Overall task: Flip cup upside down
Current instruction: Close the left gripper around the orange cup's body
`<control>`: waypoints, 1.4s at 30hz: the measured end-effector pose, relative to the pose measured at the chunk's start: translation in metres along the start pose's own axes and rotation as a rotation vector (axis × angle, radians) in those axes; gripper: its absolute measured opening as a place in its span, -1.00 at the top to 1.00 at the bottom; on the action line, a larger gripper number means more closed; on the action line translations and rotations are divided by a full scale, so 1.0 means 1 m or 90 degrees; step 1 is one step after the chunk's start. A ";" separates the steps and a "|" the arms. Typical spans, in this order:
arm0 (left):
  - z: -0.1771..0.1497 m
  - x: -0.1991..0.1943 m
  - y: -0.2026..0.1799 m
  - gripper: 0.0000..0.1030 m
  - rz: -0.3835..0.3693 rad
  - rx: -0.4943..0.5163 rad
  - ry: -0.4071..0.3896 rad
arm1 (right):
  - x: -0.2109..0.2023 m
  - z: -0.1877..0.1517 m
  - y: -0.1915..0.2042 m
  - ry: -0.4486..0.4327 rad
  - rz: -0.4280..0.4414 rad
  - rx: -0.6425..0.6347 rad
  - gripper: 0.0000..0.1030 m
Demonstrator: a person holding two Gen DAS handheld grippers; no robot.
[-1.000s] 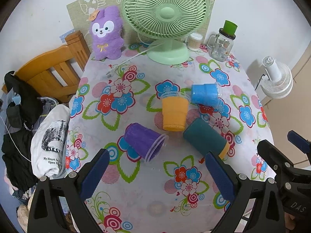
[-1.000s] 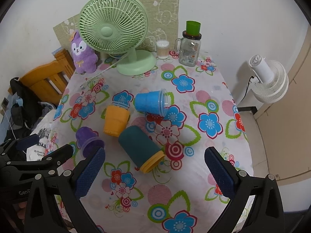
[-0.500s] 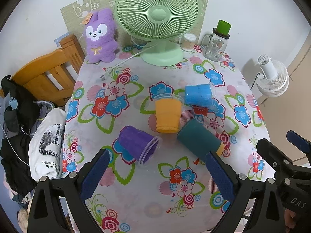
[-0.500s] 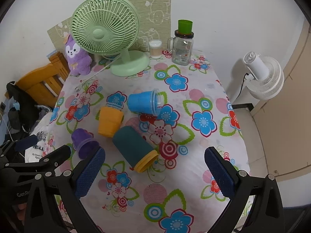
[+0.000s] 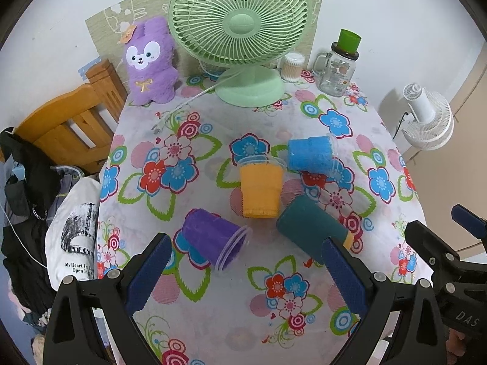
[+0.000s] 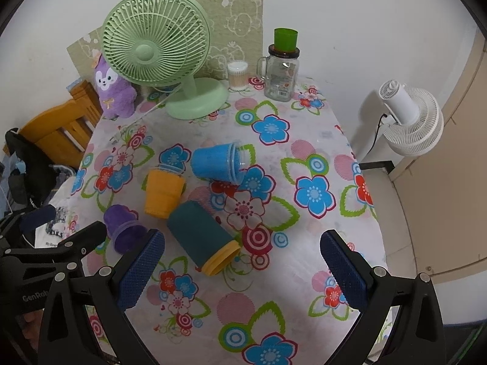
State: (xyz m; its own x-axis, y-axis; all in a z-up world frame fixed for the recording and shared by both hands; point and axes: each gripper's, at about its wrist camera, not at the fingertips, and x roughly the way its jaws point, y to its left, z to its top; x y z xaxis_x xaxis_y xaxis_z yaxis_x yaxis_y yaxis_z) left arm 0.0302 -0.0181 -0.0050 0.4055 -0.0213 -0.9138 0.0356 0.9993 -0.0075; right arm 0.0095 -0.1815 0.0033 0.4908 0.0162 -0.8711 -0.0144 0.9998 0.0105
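Several cups lie on their sides on the flowered table (image 5: 170, 115): a purple cup (image 5: 213, 245), an orange cup (image 5: 260, 190), a blue cup (image 5: 310, 155) and a dark teal cup with a yellow rim (image 5: 310, 229). In the right wrist view they show as purple (image 6: 123, 231), orange (image 6: 162, 193), blue (image 6: 217, 164) and teal (image 6: 202, 240). My left gripper (image 5: 243, 276) is open and empty, above the table just short of the purple and teal cups. My right gripper (image 6: 242, 269) is open and empty, just short of the teal cup.
A green desk fan (image 5: 240, 27), a purple plush rabbit (image 5: 150, 64), a glass jar with a green lid (image 5: 338, 67) and a cotton-swab tub (image 5: 292, 65) stand at the table's back. A wooden chair (image 5: 70, 124) with clothes stands left. A white floor fan (image 5: 426, 118) stands right.
Both grippers have drawn back and risen slightly, so the cups sit a little farther off in both views. The cups have not moved. Both grippers stay open.
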 end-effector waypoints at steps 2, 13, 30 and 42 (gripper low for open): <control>0.004 0.004 -0.001 -0.94 0.001 0.003 0.001 | 0.005 0.003 -0.002 0.003 0.000 0.003 -1.00; 0.028 0.043 -0.004 -0.94 0.003 0.014 0.030 | 0.047 0.027 -0.008 0.015 0.014 -0.009 -1.00; 0.047 0.118 -0.010 -0.94 0.002 0.028 0.088 | 0.122 0.040 -0.014 0.080 0.004 -0.005 -1.00; 0.051 0.167 -0.013 -0.80 -0.008 0.030 0.143 | 0.159 0.038 -0.016 0.121 0.003 0.008 -1.00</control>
State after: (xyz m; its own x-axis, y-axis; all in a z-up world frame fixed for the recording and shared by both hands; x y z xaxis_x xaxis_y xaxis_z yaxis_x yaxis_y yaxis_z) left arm 0.1442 -0.0359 -0.1365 0.1920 -0.0217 -0.9812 0.0840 0.9964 -0.0056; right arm 0.1209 -0.1941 -0.1163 0.3166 0.0199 -0.9483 -0.0046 0.9998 0.0194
